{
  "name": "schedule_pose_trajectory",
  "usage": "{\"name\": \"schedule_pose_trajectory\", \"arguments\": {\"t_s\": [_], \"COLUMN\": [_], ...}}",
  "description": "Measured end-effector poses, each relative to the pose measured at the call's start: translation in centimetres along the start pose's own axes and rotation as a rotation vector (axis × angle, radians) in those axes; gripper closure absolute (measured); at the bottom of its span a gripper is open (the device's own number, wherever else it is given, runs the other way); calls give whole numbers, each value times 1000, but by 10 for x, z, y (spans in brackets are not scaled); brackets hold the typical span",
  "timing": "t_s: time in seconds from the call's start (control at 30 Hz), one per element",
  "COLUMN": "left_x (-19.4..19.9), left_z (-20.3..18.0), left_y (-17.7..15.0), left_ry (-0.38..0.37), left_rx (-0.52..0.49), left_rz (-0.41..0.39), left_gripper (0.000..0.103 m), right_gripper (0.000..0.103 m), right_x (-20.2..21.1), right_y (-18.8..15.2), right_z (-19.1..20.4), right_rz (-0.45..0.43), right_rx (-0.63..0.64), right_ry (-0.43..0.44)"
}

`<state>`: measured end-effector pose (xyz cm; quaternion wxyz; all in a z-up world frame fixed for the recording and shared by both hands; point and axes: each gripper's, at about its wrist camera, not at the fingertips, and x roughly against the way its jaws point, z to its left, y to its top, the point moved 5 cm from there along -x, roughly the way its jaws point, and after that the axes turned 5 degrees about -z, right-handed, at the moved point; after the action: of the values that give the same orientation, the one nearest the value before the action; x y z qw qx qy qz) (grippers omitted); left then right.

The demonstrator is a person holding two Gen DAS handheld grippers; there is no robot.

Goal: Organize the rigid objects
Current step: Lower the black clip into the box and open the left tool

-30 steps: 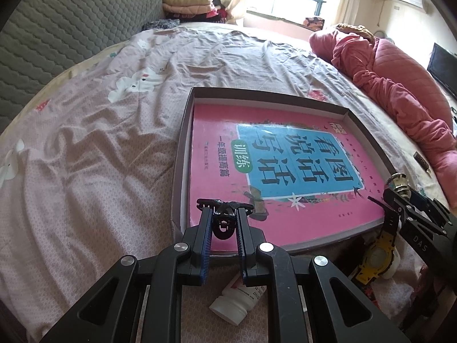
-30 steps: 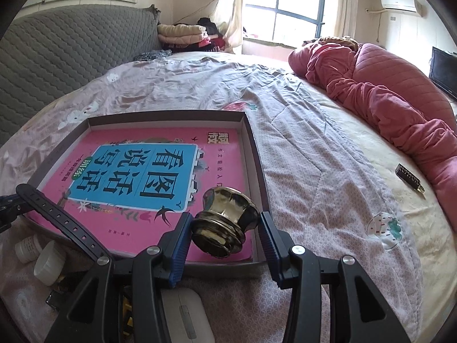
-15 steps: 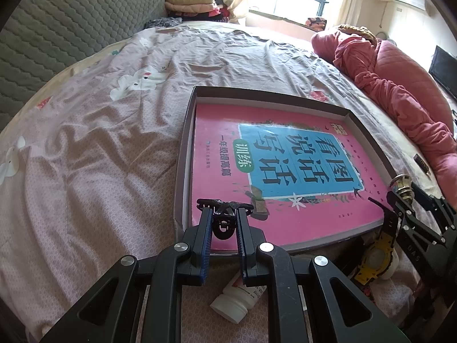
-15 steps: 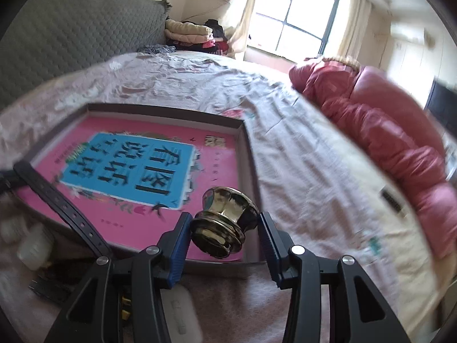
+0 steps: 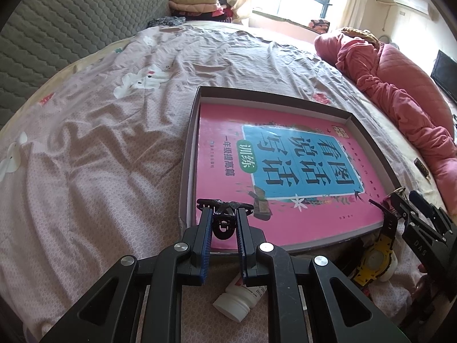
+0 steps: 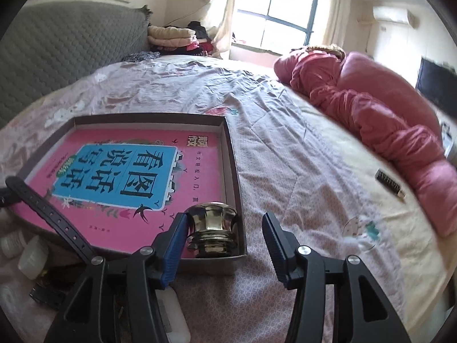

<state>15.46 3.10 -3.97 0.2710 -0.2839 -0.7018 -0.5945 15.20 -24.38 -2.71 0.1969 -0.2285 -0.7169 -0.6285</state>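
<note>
A shallow grey box point(image 5: 188, 154) point(image 6: 232, 154) lies on the bed with a pink book point(image 5: 285, 171) point(image 6: 128, 171) inside. My left gripper point(image 5: 224, 214) hangs over the box's near left corner, shut on a black hair clip point(image 5: 224, 221). A brass knob point(image 6: 212, 228) stands on the book in the box's near right corner. My right gripper point(image 6: 225, 218) is around it with its jaws opening: the left finger point(image 6: 177, 231) is beside the knob, the right one well clear. In the left wrist view the right gripper point(image 5: 411, 203) shows at the right edge.
A white pill bottle point(image 5: 240, 300) and a yellow watch point(image 5: 377, 254) lie in front of the box. A black watch strap point(image 6: 51, 214) leans over its near edge, and a white case point(image 6: 174, 314) lies under my right gripper. A pink quilt point(image 6: 385, 120) and a small dark item point(image 6: 390, 184) are at the right.
The right jaws have spread and let go of the brass knob, which now stands in the box corner. The left gripper still holds the clip in the same spot.
</note>
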Motion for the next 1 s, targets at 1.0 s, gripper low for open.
{"name": "schedule_pose_trajectory", "arguments": {"t_s": [1.0], "left_x": [22], "left_z": [-1], "left_y": [-3], "left_ry": [-58], "left_rx": [14], "left_rz": [-54], "left_gripper": [53], "right_gripper": [41], "right_x": [-3], "right_y": [-5], "right_z": [-17], "right_rz": [17], "right_rx": [-142], "right_ry": [61]}}
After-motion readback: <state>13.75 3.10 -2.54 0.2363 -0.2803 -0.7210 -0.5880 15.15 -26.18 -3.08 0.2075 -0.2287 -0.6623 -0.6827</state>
